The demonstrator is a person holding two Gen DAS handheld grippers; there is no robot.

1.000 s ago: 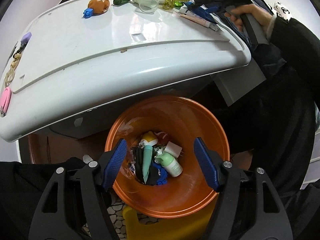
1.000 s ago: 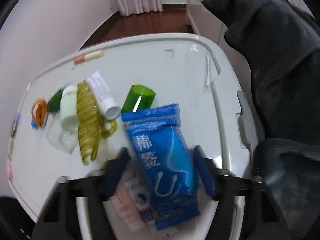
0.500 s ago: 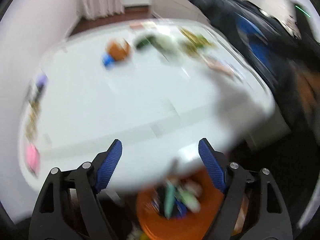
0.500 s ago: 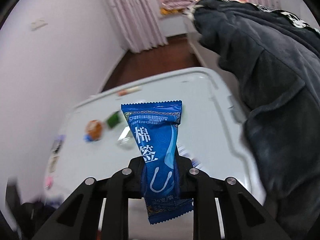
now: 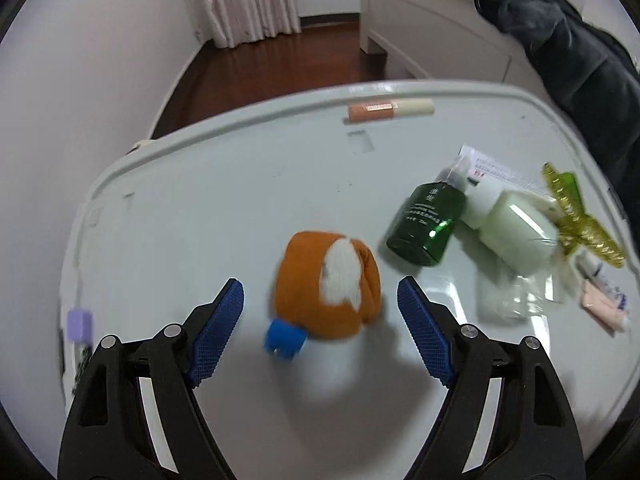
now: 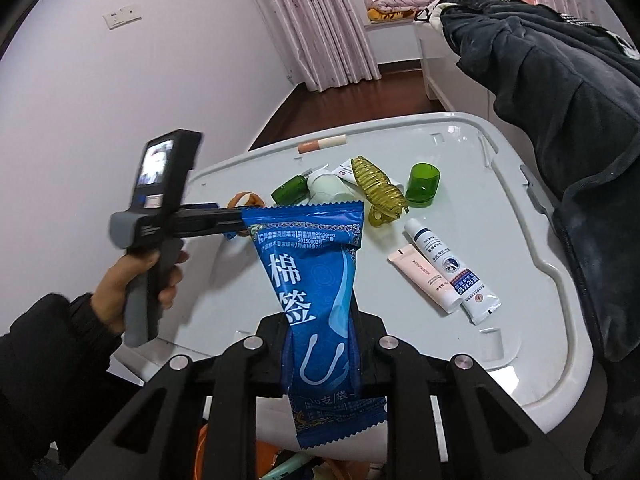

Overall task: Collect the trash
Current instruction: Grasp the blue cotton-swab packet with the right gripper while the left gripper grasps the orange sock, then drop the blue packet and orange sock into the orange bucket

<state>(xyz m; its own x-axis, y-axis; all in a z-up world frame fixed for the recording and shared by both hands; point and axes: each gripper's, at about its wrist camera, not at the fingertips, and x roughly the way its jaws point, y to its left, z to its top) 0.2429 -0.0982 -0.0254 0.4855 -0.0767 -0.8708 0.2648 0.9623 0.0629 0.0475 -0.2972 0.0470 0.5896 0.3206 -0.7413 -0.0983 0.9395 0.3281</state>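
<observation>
Crinkly blue packet (image 6: pixel 316 304) now aloft

The worktop (image 5: pixel 224 208) is pale grey-white and glossy. On it lies an orange plush toy (image 5: pixel 326 284) with a white patch and a bright blue block (image 5: pixel 285 338) at its end. Nearby are a dark green bottle (image 5: pixel 426 226) with pale lettering, a milky white bottle (image 5: pixel 516 232), a translucent yellow-gold ribbed hair clip (image 6: pixel 378 190), a green cap (image 6: pixel 423 183), a pink tube (image 6: pixel 424 278), and a white tube (image 6: pixel 454 270) printed in dark blue with red. A peach-and-cream stick (image 5: pixel 390 110) sits at the far edge. The packet (image 6: pixel 316 292) is vivid blue with white characters and an ornamental border. The left gripper (image 5: pixel 320 330) is black with blue pads (image 5: pixel 216 332); the right gripper (image 6: pixel 320 356) is black.
</observation>
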